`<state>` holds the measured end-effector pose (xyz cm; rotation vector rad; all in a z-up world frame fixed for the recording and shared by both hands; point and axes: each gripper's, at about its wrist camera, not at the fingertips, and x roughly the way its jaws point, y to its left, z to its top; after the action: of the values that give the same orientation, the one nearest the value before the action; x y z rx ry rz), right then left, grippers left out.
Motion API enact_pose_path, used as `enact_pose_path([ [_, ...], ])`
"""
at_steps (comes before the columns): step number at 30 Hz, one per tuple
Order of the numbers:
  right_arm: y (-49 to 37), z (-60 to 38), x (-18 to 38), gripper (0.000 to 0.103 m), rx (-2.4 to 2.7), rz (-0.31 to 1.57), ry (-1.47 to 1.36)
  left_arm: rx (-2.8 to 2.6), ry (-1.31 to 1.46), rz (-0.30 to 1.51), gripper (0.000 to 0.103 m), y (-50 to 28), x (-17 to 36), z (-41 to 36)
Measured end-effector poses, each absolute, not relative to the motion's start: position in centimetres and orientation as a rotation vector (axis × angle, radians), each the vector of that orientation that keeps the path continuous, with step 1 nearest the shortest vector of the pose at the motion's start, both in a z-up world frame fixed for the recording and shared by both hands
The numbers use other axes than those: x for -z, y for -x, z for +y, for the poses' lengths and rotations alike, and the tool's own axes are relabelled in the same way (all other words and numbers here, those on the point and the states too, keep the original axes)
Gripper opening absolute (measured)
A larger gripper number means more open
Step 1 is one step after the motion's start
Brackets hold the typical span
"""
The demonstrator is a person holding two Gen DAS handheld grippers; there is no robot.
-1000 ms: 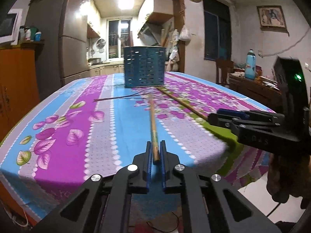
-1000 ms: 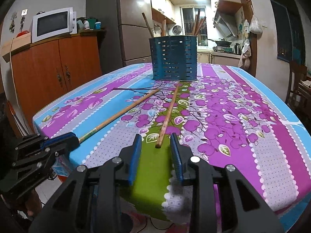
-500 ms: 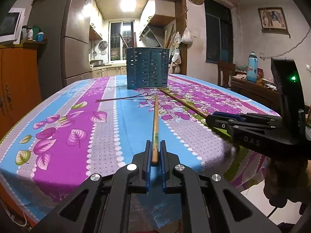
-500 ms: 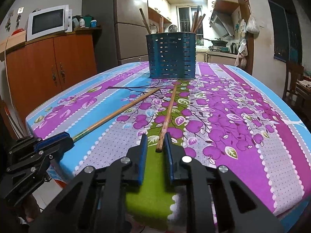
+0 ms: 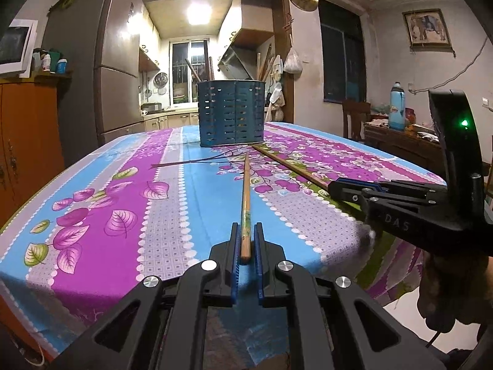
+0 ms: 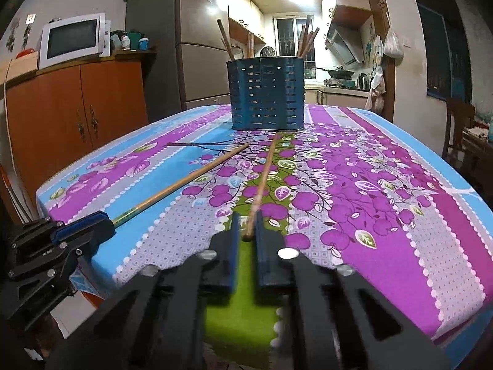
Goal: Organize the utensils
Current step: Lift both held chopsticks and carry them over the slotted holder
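Two long wooden chopsticks lie on the flowered tablecloth, pointing toward a blue perforated utensil holder (image 5: 231,113) that has several sticks in it; the holder also shows in the right wrist view (image 6: 266,93). My left gripper (image 5: 246,240) is shut on the near end of one chopstick (image 5: 245,194). My right gripper (image 6: 246,226) is shut on the near end of the other chopstick (image 6: 262,182). Each gripper shows in the other's view: the right one (image 5: 336,186), the left one (image 6: 101,220).
The table (image 6: 400,215) ends close in front of both grippers. An orange cabinet (image 6: 71,108) with a microwave (image 6: 74,40) stands left, a fridge (image 5: 117,74) behind it. A chair and a cluttered side table (image 5: 400,135) stand right.
My right gripper has moved forward and closed from open onto its chopstick. My left gripper stayed shut on its chopstick, and that stick has swung straighter toward the holder.
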<state>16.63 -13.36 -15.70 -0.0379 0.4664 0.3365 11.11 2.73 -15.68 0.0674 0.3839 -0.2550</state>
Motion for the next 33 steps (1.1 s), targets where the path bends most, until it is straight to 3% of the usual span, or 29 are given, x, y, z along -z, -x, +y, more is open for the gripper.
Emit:
enact_pose_path([
  [9,-15.0,-14.4,13.3,0.005,-0.353,0.421,0.024,0.266,-0.058,0.348,0.008,-10.3,13.6,2.9],
  [22,-11.5,-15.8,4.6,0.005,-0.377,0.229,0.085,0.273,-0.079,0.165,0.008,-8.6,5.7,2.8],
  [33,-15.0,-16.1,-0.9,0.005,-0.434,0.203,0.13,0.301,-0.103,0.108,0.008,-11.7,-0.7,1.6],
])
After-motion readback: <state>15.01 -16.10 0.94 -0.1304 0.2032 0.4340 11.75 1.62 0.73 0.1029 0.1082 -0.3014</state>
